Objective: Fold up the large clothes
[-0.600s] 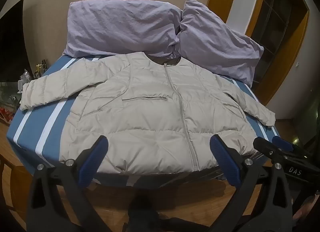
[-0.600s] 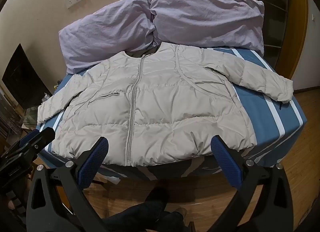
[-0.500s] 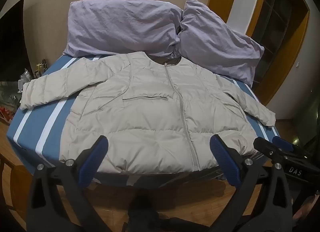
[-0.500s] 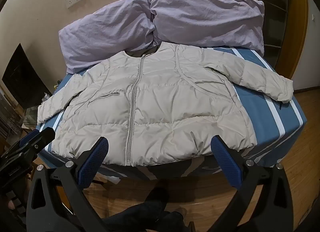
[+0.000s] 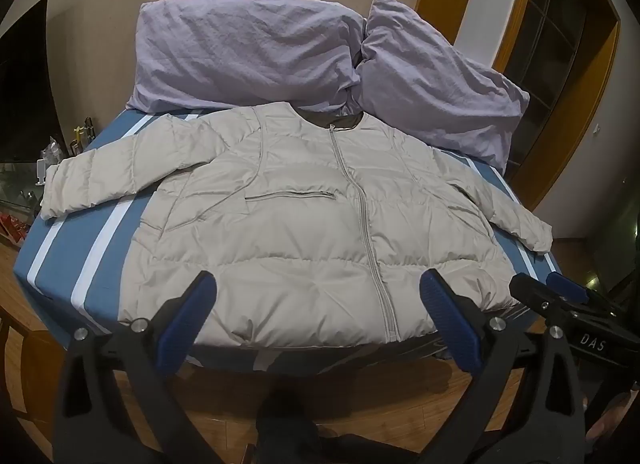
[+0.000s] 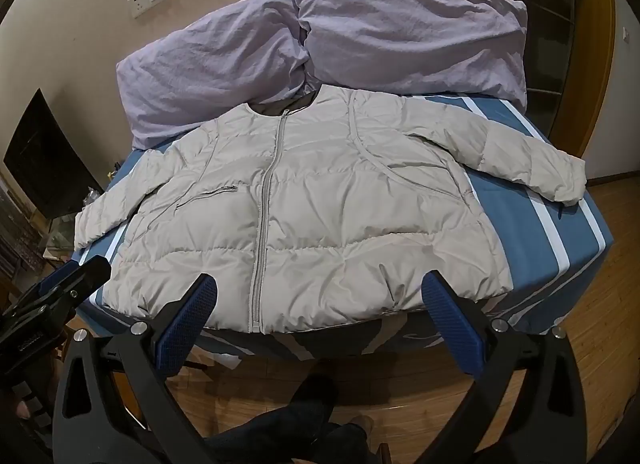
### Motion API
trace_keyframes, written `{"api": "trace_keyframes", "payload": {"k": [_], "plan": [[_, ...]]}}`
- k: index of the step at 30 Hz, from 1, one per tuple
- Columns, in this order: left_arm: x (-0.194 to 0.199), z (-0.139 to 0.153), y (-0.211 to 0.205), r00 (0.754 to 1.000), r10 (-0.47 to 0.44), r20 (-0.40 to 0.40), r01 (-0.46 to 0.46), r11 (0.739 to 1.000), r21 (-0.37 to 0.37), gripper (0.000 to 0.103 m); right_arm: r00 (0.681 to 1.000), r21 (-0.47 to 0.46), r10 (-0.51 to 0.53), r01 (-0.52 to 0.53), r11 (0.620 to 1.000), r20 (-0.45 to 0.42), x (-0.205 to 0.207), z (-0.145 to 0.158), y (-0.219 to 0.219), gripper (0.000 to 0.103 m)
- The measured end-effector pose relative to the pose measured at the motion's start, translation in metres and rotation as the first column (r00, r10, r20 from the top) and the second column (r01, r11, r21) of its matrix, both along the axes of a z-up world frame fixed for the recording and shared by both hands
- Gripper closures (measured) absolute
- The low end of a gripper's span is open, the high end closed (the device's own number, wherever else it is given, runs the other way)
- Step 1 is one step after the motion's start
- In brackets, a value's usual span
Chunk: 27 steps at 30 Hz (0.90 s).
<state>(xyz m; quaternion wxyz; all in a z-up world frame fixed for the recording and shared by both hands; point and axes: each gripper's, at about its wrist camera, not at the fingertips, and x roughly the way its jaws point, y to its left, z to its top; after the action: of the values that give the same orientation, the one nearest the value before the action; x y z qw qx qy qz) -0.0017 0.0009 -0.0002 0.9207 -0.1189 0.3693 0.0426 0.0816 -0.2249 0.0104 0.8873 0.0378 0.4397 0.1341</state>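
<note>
Puffer jacket (image 5: 304, 232) spread flat on the striped bed, both grippers held off its near hem.

The jacket is pale beige and quilted in broad horizontal channels, lying face up with its grey centre zip (image 6: 266, 200) closed from hem to collarless neck, where a dark lining shows. A zipped chest pocket (image 5: 290, 195) sits left of the zip. Both sleeves are spread out to the sides, the left cuff reaching the bed's left edge and the right cuff lying near the right edge. The neck touches two lilac pillows (image 6: 360, 44) at the far end of the blue bedspread (image 5: 72, 260), which carries white stripes. The left gripper (image 5: 318, 314) and the right gripper (image 6: 320, 314) both hover before the hem, blue-padded fingers wide apart and gripping nothing.
</note>
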Motion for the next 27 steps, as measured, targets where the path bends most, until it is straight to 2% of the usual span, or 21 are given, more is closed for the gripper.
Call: {"api": "trace_keyframes", "payload": {"k": [27], "plan": [[0.0020, 0.0000, -0.0007, 1.000, 0.004, -0.005, -0.004, 1.000, 0.003, 0.002, 1.000, 0.003, 0.000, 0.000, 1.000, 0.003, -0.0003, 0.0008, 0.0001, 0.001]]}}
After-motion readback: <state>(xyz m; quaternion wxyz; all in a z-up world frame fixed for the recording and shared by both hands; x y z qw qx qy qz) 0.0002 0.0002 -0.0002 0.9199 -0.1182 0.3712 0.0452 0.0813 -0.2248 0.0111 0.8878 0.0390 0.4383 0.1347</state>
